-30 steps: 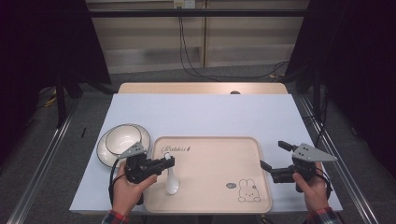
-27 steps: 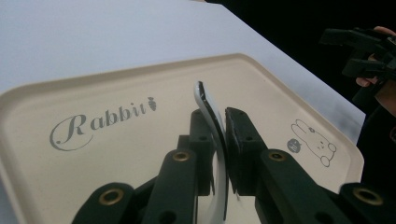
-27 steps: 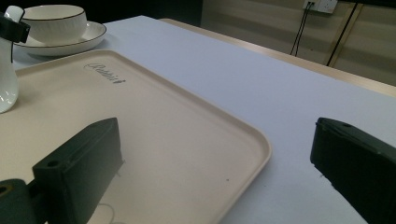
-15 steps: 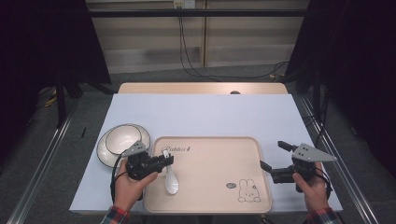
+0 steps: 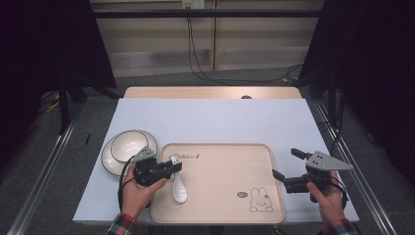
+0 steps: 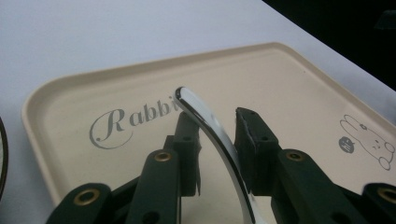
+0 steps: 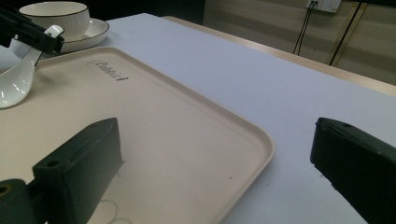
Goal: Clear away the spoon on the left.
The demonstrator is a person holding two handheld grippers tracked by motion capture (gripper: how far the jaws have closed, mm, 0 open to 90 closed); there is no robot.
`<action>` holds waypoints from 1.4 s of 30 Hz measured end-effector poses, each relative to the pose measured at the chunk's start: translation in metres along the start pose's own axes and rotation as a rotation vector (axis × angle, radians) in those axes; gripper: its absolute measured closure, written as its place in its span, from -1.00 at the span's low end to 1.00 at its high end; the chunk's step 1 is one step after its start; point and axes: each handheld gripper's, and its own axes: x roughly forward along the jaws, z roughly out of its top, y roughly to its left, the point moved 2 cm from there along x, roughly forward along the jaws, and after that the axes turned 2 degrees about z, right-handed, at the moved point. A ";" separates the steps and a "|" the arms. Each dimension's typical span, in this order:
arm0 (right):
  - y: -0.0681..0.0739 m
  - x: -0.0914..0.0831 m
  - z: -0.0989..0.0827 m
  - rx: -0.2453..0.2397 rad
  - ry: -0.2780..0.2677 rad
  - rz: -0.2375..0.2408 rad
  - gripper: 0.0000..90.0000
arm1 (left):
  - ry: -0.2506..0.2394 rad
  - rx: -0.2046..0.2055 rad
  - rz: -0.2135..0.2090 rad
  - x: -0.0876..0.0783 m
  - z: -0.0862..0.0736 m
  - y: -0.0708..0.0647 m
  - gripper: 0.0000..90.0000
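A glossy white spoon (image 5: pixel 178 185) with a curved handle lies on the beige tray (image 5: pixel 230 205)

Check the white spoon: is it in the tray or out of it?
In. The white spoon lies with its bowl on the floor of the beige tray, near the tray's left edge; its handle rises between the left hand-held gripper jaws.

White bowl (image 5: pixel 127 145) on a plate (image 5: pixel 108 159) left of the tray, on the white-topped desk (image 5: pixel 215 120). Black cables (image 5: pixel 195 54) hang behind the desk.
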 end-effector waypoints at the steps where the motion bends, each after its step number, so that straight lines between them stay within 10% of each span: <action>1: 0.000 0.000 0.000 -0.001 0.001 -0.001 -0.96 | 0.001 -0.002 0.007 0.001 0.000 0.000 0.56; 42: 0.005 -0.004 -0.001 -0.022 0.004 0.000 -0.96 | 0.049 -0.006 0.087 0.014 -0.004 0.009 0.34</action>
